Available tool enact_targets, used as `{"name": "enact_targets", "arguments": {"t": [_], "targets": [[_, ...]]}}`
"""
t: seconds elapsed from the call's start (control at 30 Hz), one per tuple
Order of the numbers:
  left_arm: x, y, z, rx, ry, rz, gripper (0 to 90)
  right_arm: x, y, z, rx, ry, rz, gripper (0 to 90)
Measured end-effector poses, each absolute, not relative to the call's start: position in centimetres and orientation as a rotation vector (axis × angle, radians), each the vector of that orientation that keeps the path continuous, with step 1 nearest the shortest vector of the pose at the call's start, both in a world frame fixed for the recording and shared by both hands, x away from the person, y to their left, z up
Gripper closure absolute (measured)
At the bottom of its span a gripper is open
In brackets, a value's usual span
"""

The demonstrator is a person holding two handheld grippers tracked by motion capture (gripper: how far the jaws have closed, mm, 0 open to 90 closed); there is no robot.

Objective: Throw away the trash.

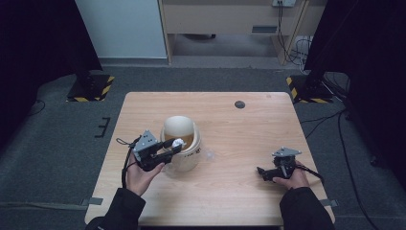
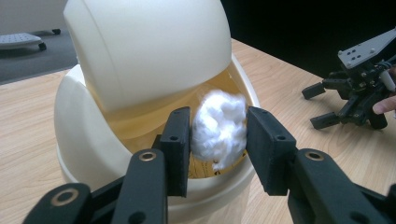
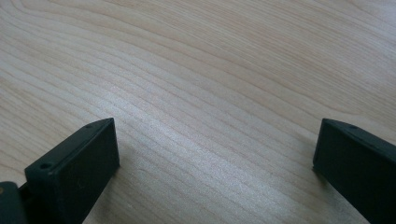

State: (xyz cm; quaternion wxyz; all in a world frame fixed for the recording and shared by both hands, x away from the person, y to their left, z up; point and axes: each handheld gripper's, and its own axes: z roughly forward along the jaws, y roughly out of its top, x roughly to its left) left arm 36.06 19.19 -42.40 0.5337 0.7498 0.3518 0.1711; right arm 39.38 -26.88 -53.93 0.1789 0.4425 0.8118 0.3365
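A dark round disc (image 1: 240, 104) lies near the wooden table's (image 1: 239, 139) far edge.

The left gripper (image 1: 173, 145) hangs level at the mouth of the cream bin (image 1: 184, 158), its jaws close together with both pads against a white wad (image 2: 219, 128). The right gripper (image 1: 262, 173) lies low, well to the right of the bin, jaws spread wide and bare.

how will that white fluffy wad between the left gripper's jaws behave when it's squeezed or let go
The white wad looks soft and fibrous, so it probably compresses easily and weighs little. Its fuzzy surface may cling to the left gripper's pads rather than drop cleanly into the cream bin.
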Motion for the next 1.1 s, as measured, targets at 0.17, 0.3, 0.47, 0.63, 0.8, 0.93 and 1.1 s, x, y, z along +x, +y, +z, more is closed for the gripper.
{"name": "enact_targets", "arguments": {"t": [0.17,0.3,0.47,0.63,0.8,0.93,1.1], "targets": [[36.0,19.1,-42.3,1.776,0.836,0.405,57.3,39.4,-26.9,-53.9,1.251,2.295,0.952,0.5],[35.5,19.3,-41.7,1.759,0.820,0.408,55.9,39.4,-26.9,-53.9,1.251,2.295,0.952,0.5],[34.9,20.2,-41.0,1.730,0.824,0.432,53.3,39.4,-26.9,-53.9,1.251,2.295,0.952,0.5],[34.7,22.0,-40.9,1.693,0.861,0.480,49.8,39.4,-26.9,-53.9,1.250,2.296,0.952,0.5],[34.6,23.3,-41.5,1.687,0.905,0.519,44.4,39.4,-26.9,-53.9,1.248,2.297,0.952,0.5],[34.4,24.0,-42.1,1.691,0.932,0.545,40.3,39.4,-26.9,-53.9,1.249,2.298,0.955,0.5],[34.0,25.3,-43.2,1.696,0.976,0.571,36.5,39.4,-26.9,-53.9,1.248,2.298,0.955,0.5]]}}
